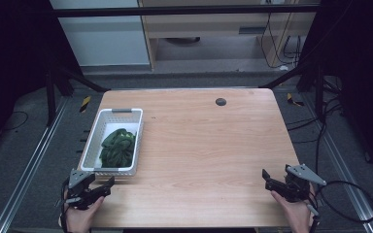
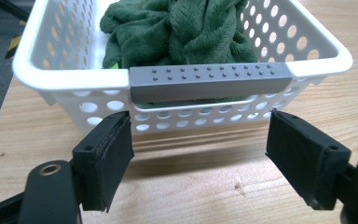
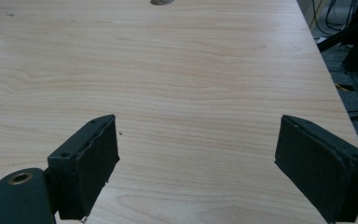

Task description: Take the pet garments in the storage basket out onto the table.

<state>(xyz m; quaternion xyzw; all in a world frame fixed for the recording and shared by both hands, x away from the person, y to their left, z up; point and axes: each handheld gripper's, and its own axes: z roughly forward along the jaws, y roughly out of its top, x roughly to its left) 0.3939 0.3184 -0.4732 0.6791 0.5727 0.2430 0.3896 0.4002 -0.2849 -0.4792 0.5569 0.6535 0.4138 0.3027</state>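
Green cloth (image 2: 182, 32) bunched in the white basket (image 1: 93, 143) at the bench's left looks soft, light and floppy, so I'd pinch a top fold. Left hand-held gripper (image 2: 198, 154) sits wide open and empty right at the basket's grey handle (image 2: 209, 81); right hand-held gripper (image 3: 198, 163) is open and empty too.

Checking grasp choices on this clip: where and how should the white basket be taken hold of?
Probably by the grey handle on the near end of the white basket, coming from the person's side. It is a straight studded bar on the rim, with an opening below, and the open left gripper already faces it. The green cloth lies inside.
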